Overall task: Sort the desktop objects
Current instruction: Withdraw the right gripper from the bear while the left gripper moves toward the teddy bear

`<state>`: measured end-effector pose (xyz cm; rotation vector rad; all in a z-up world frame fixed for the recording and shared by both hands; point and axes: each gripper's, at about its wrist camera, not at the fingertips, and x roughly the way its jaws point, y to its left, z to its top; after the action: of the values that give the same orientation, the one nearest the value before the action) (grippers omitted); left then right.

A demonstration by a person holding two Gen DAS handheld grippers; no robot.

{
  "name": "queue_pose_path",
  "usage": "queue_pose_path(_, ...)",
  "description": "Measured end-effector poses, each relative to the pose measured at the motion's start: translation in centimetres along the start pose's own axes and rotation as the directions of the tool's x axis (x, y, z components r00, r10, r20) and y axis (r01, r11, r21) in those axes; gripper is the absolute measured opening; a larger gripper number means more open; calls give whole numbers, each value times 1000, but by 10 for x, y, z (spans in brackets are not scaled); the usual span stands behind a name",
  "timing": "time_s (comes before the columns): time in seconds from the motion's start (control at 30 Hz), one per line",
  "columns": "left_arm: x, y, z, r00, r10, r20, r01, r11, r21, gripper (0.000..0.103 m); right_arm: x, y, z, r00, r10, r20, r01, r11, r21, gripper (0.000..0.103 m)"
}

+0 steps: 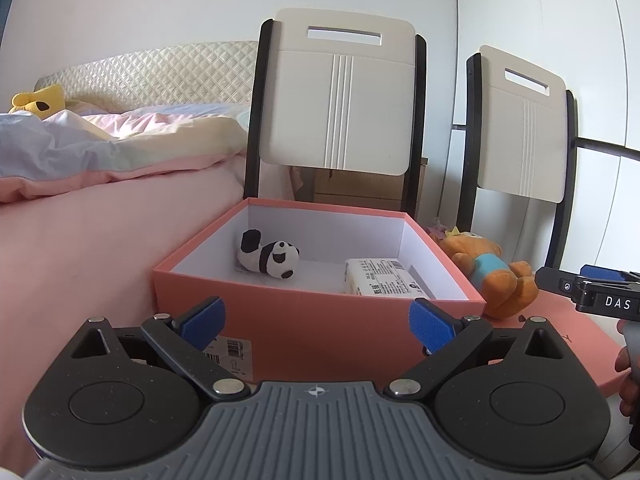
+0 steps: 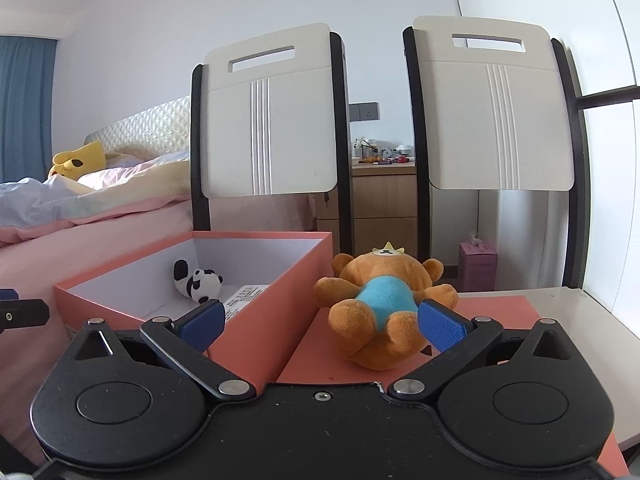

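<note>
Left wrist view:
- The left gripper [image 1: 316, 326] stands wide open with nothing between its blue pads [image 1: 204, 322], just in front of the near wall of the salmon box [image 1: 320, 322].
- Inside the box, the panda plush [image 1: 268, 256] lies on its side toward the back left, and a white packet [image 1: 380, 278] lies at the front right; the box's near wall hides the packet's lower edge.
- The printed text on the packet is too small to read.
- A barcode label [image 1: 230, 354] on the box front is partly covered by the left finger.
- The orange bear plush [image 1: 490, 274] lies outside the box, just beside its right wall, on the pink lid [image 1: 568, 340].
- The right gripper [image 1: 600, 292] pokes in at the right edge, cut off by the frame, so its opening cannot be judged here; part of a hand [image 1: 628, 380] shows below it.
- 2 chairs [image 1: 340, 96] stand behind, with a bed [image 1: 120, 152] at left.

Right wrist view:
- The right gripper [image 2: 320, 326] is also spread wide and grips nothing; its right pad [image 2: 442, 326] overlaps the bear plush [image 2: 384, 300] in the picture and may be touching its leg.
- The bear lies on its back, feet toward the camera, head against the far edge.
- The panda [image 2: 198, 280] sits in the box [image 2: 256, 328], and only a corner of the packet [image 2: 244, 296] shows past the wall.
- Small items on the bedside cabinet [image 2: 382, 200] between the chairs are blurred.
</note>
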<state>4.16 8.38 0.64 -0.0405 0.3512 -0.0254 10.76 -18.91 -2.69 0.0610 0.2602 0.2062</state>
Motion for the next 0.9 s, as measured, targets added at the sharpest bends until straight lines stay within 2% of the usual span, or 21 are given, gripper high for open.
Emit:
queue_pose_path(0.4,-1,3,0,1000,-2,11,3,1000,-25,99,-2,-1,2,1000,-22,9,22,1000,14,102)
queue_pose_path(0.9,-6,-6,-2,999,-26,47,26,1000,13,100,-11,-6,4,998,-51,29,51,998,24,102)
